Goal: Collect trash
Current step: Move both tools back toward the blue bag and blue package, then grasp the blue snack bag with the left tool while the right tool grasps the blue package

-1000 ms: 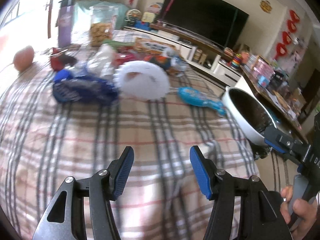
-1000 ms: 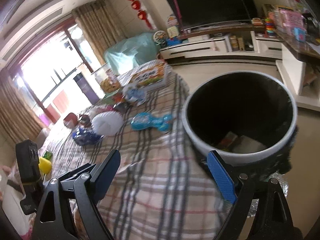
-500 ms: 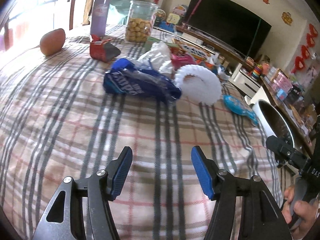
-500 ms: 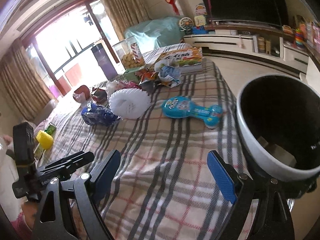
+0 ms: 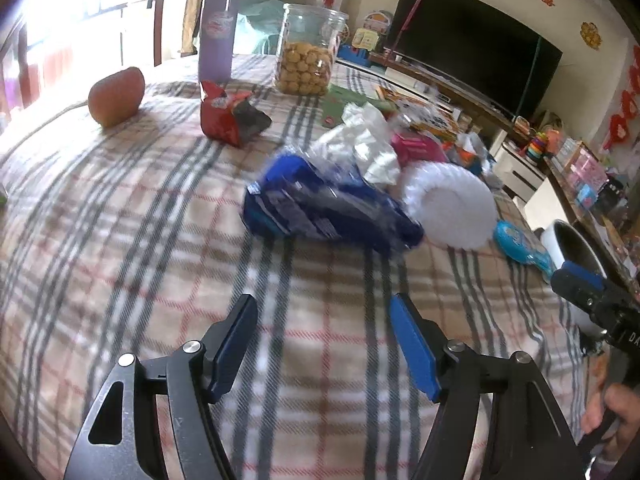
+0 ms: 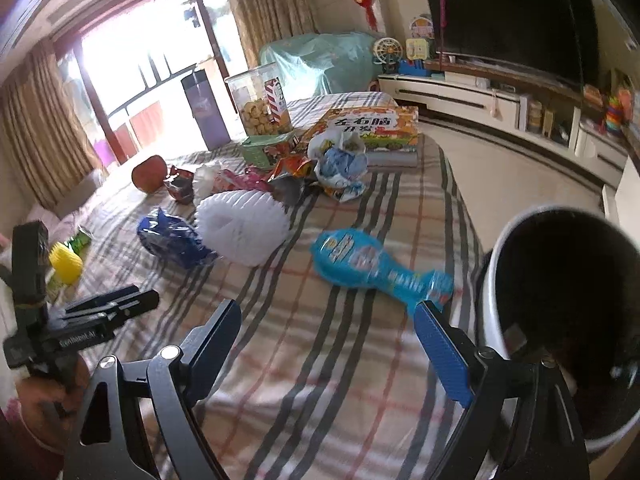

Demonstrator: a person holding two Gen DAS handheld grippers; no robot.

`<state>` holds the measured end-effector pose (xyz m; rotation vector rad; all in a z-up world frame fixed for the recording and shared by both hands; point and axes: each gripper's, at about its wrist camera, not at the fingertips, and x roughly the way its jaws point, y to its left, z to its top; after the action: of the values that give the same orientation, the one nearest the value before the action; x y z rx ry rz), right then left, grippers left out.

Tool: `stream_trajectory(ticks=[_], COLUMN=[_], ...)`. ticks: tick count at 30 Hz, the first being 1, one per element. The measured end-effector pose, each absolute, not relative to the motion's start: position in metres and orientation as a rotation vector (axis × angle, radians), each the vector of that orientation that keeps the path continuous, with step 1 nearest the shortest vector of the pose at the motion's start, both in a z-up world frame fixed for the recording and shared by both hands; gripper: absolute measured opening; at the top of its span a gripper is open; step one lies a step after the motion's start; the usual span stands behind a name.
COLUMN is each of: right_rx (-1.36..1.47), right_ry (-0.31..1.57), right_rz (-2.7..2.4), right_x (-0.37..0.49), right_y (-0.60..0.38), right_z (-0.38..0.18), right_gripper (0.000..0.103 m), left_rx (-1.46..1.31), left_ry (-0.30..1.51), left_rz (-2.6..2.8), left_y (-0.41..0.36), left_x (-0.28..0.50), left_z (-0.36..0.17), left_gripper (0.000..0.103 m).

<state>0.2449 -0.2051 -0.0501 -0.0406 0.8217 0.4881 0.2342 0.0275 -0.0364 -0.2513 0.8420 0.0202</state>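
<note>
Both claws [image 5: 324, 332] [image 6: 328, 344] wide apart, empty.

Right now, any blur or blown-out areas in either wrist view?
Left wrist: blue wrapper and tablecloth are motion-smeared, window is blown out. Right wrist: balcony door is overexposed, turquoise package is slightly soft, bin interior is nearly black.

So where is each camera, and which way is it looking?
Left wrist: sits on the left gripper, facing along the table toward the blue bag and TV; its open fingers show.
Right wrist: sits on the right gripper, facing the window; its open fingers and the bin beside them show.
Both share the blue bag, white foam and cookie jar.
</note>
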Motion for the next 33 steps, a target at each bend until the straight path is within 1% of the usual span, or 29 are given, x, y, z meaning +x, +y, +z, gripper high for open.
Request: stream_trajectory(ticks=[1,3,6,12,14,15,16,17,18,19,20,21,24,28,29,30,31,32,33], right_rx=[-0.054,-0.082,-0.127,-0.198,-0.202,-0.196,-0.178,-0.155,-0.141,-0.131,-0.112,-0.096,-0.051,0.014,0.025,0.036,0.047,0.057,0.066], right_ry=[0.829,0.849,0.88,0.924,0.938,0.954,0.965,0.961,0.962,0.961,0.962,0.963,0.961,0.967,0.968,0.971,0.973,0.975,0.976], right_rz=[0.494,0.499,0.516,0.509,0.493,0.49,0.485,0.488,0.484,0.48,0.479,0.48,0.487,0.528,0.536,0.545,0.555,0.562,0.568], right_x=[0.25,0.26,0.272,0.283,0.286,0.287,0.288,0.288,0.287,0.286,0.285,0.284,0.277,0.263,0.259,0.255,0.251,0.247,0.244], right_y=[-0.203,-0.198,-0.19,-0.177,-0.177,-0.178,-0.18,-0.184,-0.187,-0.188,-0.191,-0.193,-0.197,-0.198,-0.197,-0.195,-0.194,-0.193,-0.191], right_z=[-0.051,-0.054,-0.06,-0.074,-0.078,-0.079,-0.08,-0.08,-0.079,-0.079,-0.078,-0.078,-0.076,-0.072,-0.071,-0.071,-0.072,-0.072,-0.073], right_gripper=[0.09,0.09,0.09,0.088,0.072,0.045,0.041,0.04,0.035,0.029,0.025,0.025,0.024,0.023,0.023,0.023,0.023,0.023,0.023], left_rx=[-0.245,-0.236,-0.218,-0.11,-0.082,-0.075,-0.074,-0.073,-0.07,-0.064,-0.056,-0.051,-0.05,-0.105,-0.138,-0.174,-0.204,-0.236,-0.252], left_ry=[0.839,0.835,0.828,0.83,0.822,0.822,0.82,0.827,0.831,0.836,0.842,0.843,0.837,0.851,0.86,0.867,0.861,0.846,0.835], left_rz=[0.025,0.021,0.008,-0.049,-0.062,-0.074,-0.09,-0.117,-0.128,-0.139,-0.149,-0.158,-0.173,-0.174,-0.17,-0.165,-0.158,-0.152,-0.142], left_y=[0.03,0.035,0.04,0.043,0.041,0.04,0.039,0.037,0.036,0.035,0.033,0.032,0.028,0.031,0.034,0.037,0.038,0.04,0.04], left_x=[0.237,0.243,0.249,0.271,0.278,0.28,0.281,0.283,0.284,0.285,0.285,0.285,0.278,0.267,0.266,0.264,0.262,0.259,0.257], left_z=[-0.036,-0.034,-0.032,-0.037,-0.039,-0.041,-0.042,-0.044,-0.045,-0.047,-0.049,-0.051,-0.05,-0.049,-0.05,-0.05,-0.048,-0.045,-0.043], left_gripper=[0.069,0.074,0.078,0.079,0.077,0.073,0.067,0.05,0.031,0.023,0.012,0.006,0.003,0.004,0.009,0.024,0.033,0.052,0.066])
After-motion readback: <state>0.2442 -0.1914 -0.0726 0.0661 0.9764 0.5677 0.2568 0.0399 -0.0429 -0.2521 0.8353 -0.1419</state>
